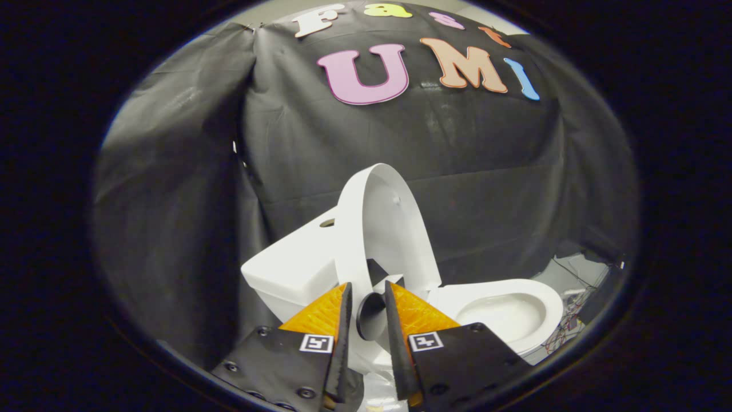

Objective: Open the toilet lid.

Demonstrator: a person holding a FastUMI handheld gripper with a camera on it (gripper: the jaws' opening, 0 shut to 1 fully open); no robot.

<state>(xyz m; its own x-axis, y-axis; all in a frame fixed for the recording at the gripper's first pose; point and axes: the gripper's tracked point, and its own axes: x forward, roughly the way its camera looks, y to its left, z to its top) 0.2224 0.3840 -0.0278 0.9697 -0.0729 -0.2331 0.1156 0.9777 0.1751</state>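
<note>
already the toilet lid (384, 226) stands raised, nearly upright, leaning back toward the white tank (291, 266) against the black cloth wall (189, 200). the gripper (367, 297) sits just below the lid's lower edge, its fingers (345, 320) held a little apart with a dark round piece (370, 316) in the gap; i cannot tell if they press it. the open bowl (503, 312) lies beyond the fingers, beside the lid.

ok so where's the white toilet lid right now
In the gripper view the white plastic toilet lid stands raised, just ahead of the gripper, whose fingers are slightly apart. The white tank is behind it, the open bowl in front.
</note>
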